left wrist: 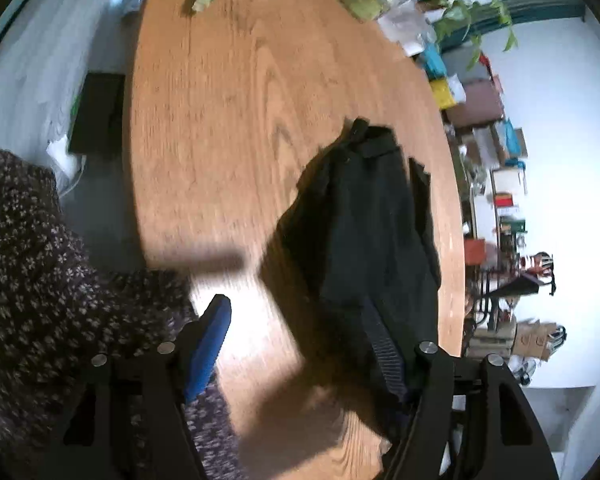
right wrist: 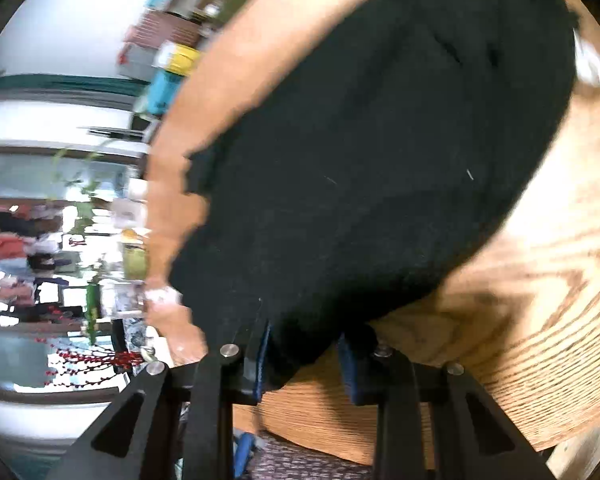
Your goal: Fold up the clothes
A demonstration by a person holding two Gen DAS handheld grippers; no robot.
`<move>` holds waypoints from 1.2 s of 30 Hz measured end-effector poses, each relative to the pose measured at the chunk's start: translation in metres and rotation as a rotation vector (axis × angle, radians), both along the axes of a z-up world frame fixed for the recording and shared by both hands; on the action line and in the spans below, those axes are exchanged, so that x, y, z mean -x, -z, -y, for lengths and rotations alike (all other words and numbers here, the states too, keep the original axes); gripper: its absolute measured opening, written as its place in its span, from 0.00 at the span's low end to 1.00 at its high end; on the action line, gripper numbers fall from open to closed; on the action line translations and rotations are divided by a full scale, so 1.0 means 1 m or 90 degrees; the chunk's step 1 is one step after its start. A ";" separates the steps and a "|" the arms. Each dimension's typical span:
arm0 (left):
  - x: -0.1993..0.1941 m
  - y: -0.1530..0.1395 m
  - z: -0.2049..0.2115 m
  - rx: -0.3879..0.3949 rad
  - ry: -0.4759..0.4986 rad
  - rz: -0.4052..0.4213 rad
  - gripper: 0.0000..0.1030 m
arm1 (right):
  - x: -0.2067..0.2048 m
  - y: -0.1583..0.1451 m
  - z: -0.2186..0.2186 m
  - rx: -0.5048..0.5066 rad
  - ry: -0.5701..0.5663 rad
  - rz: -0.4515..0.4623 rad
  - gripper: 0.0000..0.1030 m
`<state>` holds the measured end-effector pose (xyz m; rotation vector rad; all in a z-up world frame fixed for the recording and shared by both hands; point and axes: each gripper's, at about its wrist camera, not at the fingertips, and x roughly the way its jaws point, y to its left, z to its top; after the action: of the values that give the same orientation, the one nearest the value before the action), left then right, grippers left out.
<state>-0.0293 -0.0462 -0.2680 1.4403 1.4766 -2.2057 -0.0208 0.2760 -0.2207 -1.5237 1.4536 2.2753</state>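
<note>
A round wooden table (left wrist: 228, 128) fills most of both views, its grain plain and its far edge crowded with leafy plants (left wrist: 459, 4) and blurred packets. On it lies the dark garment (left wrist: 363, 216), a black bundle of cloth with a strap or waistband at its far end; in the left wrist view it sits toward the table's right edge, and in the right wrist view the same garment (right wrist: 379, 152) spreads across the wood almost to the rim. Low on the left of the left wrist view is a person's flowered dark sleeve (left wrist: 32, 264), beside the table. The left hand-held gripper (left wrist: 300, 344) has its fingers spread wide: the blue pad (left wrist: 210, 344) on one side stands clear above bare wood, while the other finger is against the near end of the garment, so nothing is pinched. The right hand-held gripper (right wrist: 305, 364) has its fingers drawn close and nips the near hem of the garment, whose edge hangs down between the two blue pads (right wrist: 349, 368).
</note>
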 end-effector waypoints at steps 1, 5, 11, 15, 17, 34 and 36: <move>0.002 0.000 -0.002 -0.028 0.001 -0.013 0.70 | 0.002 -0.008 0.000 -0.004 -0.001 -0.016 0.29; 0.019 0.008 -0.018 -0.116 0.017 -0.018 0.73 | 0.013 -0.029 -0.004 0.007 0.000 -0.056 0.28; 0.044 0.036 -0.046 -0.223 0.078 0.020 0.74 | 0.021 -0.033 -0.024 0.041 0.028 -0.079 0.26; 0.050 0.048 -0.045 -0.256 0.074 0.026 0.74 | 0.022 -0.028 -0.032 0.071 0.021 -0.078 0.25; 0.050 0.050 -0.039 -0.258 0.059 0.027 0.74 | 0.023 -0.025 -0.035 0.085 0.016 -0.074 0.25; 0.029 0.045 -0.033 -0.240 0.039 0.016 0.74 | -0.015 0.042 -0.024 0.177 0.041 0.043 0.63; 0.028 0.040 -0.030 -0.238 0.044 0.006 0.74 | -0.018 0.047 -0.028 0.192 0.067 0.037 0.69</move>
<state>-0.0573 -0.0162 -0.3083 1.6218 1.9419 -2.0307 -0.0024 0.3043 -0.2680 -1.5252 1.8796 2.0068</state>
